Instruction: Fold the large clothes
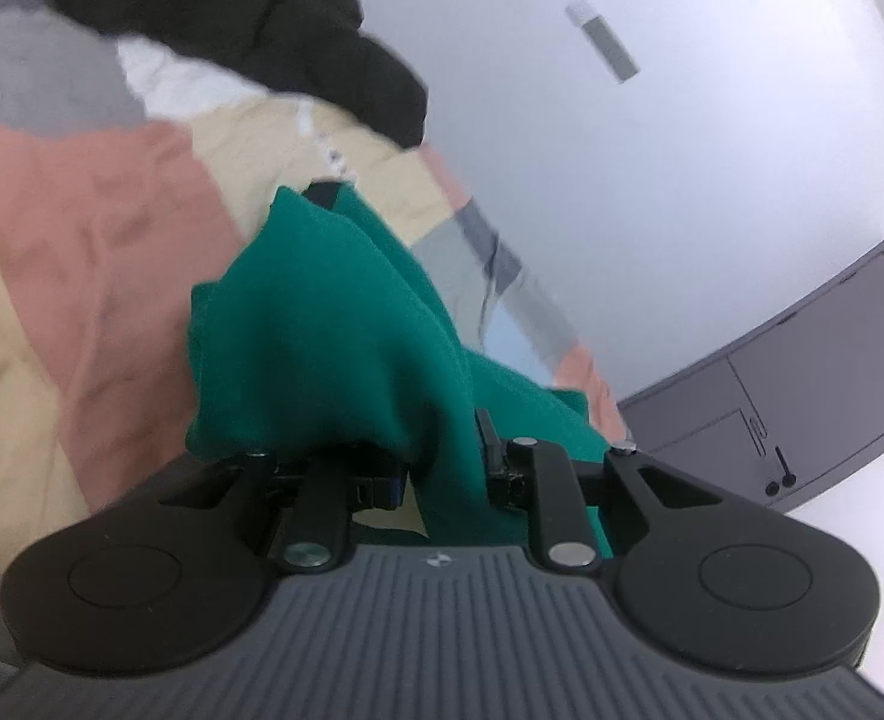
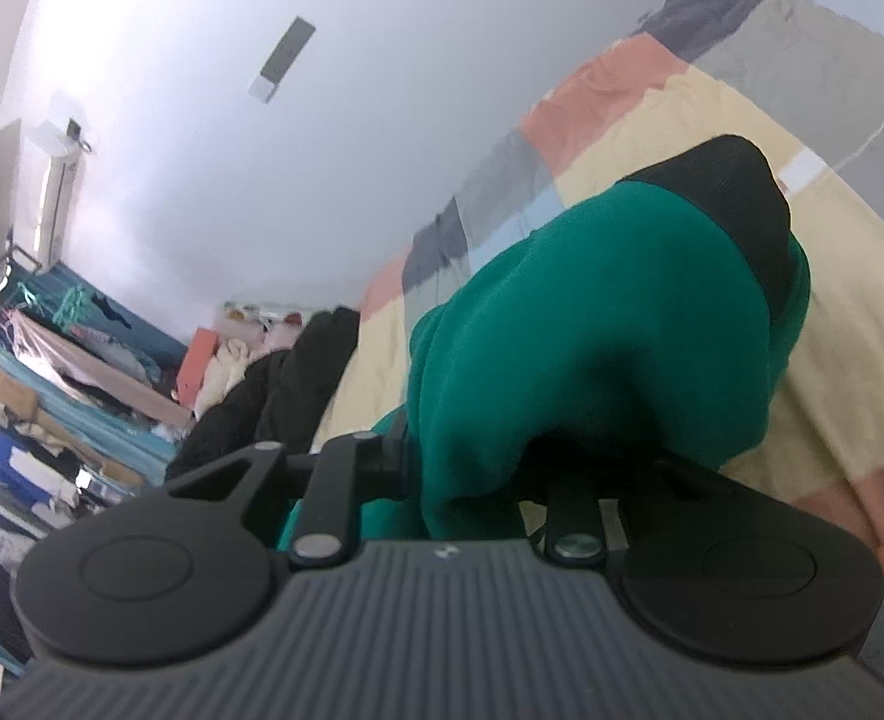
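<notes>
The green garment (image 1: 334, 324) hangs bunched between both grippers above the patchwork bed (image 1: 82, 228). The left gripper (image 1: 442, 474) is clamped on one fold, the right gripper (image 2: 472, 468) on another near its black band (image 2: 736, 192); cloth trails away from both.

On my left hand-held gripper (image 1: 442, 468) I note a grey ribbed housing at 6 o'clock, bearing a small round emblem at its upper edge. Two black round discs flank it at 4 and 8 o'clock. Black linkage bars run forward on silver pivot pins. My right hand-held gripper (image 2: 466, 468) shows the same build: grey ribbing, black discs, silver-capped pivots, matte black arms.
</notes>
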